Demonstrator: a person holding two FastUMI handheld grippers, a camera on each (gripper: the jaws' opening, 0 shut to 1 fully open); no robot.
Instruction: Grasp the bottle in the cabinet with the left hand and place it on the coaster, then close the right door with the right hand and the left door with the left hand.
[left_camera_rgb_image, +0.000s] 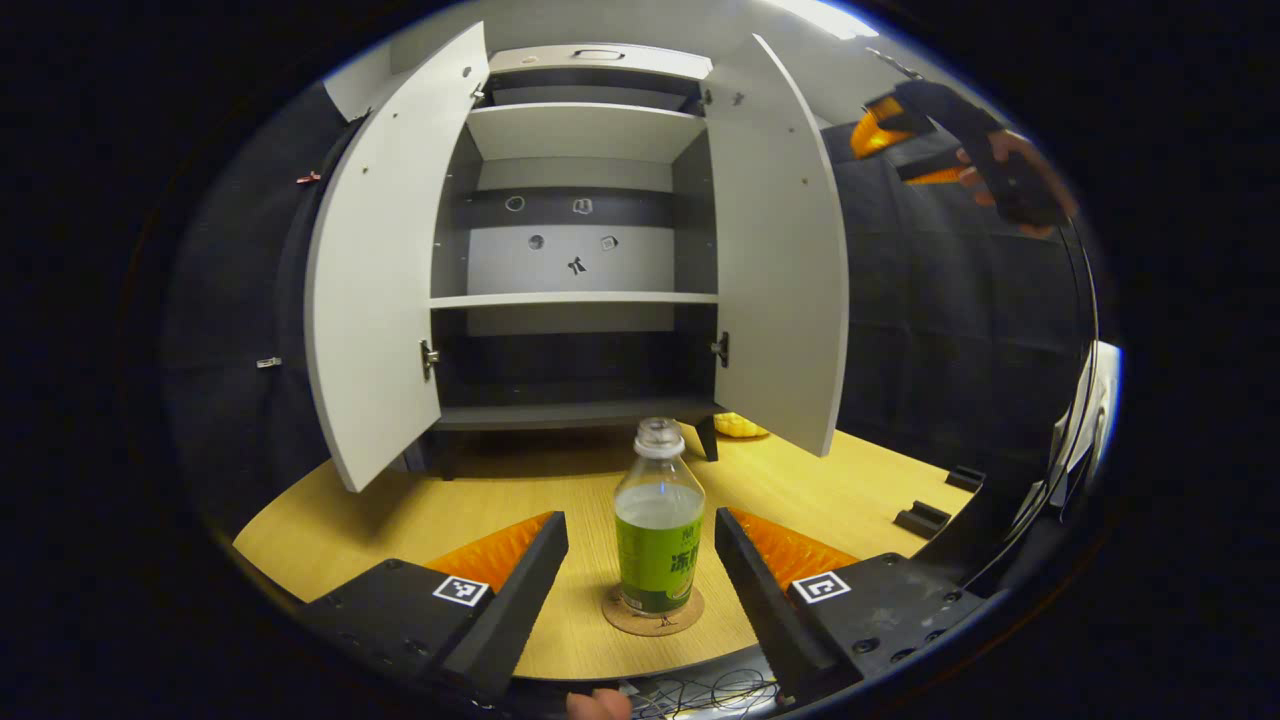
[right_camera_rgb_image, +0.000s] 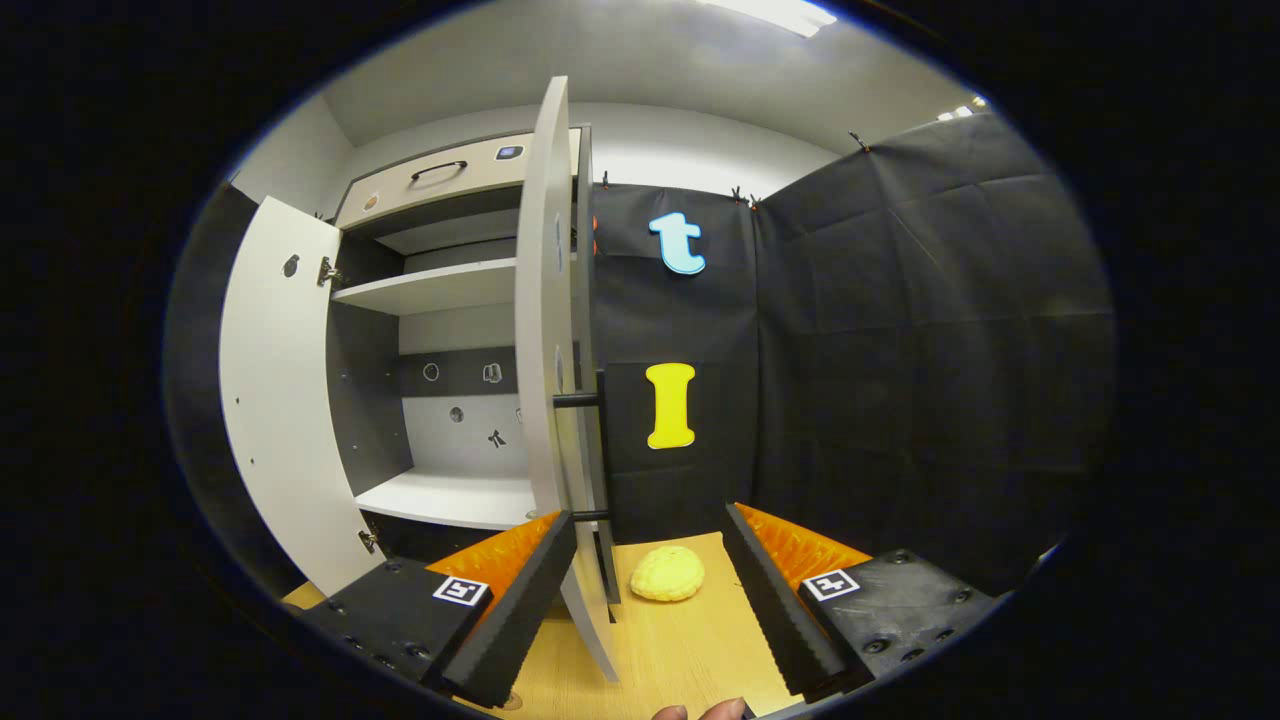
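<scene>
A clear bottle (left_camera_rgb_image: 658, 520) with a green label stands upright on a round cork coaster (left_camera_rgb_image: 653, 612) on the wooden table (left_camera_rgb_image: 400, 520). My left gripper (left_camera_rgb_image: 640, 525) is open, one finger on each side of the bottle, with a gap on both sides. Behind it the cabinet (left_camera_rgb_image: 580, 300) has both doors swung open: left door (left_camera_rgb_image: 375, 290), right door (left_camera_rgb_image: 780, 270). The right gripper (left_camera_rgb_image: 900, 140) hangs high at the right in a hand (left_camera_rgb_image: 1010, 180). In the right gripper view my right gripper (right_camera_rgb_image: 650, 530) is open beside the right door (right_camera_rgb_image: 548, 330), seen edge-on near its left finger.
A yellow rounded object (right_camera_rgb_image: 667, 573) lies on the table by the cabinet's right foot. Two black blocks (left_camera_rgb_image: 920, 518) sit at the table's right edge. Cables (left_camera_rgb_image: 700, 690) trail at the near edge. The left door (right_camera_rgb_image: 275, 400) juts out over the table.
</scene>
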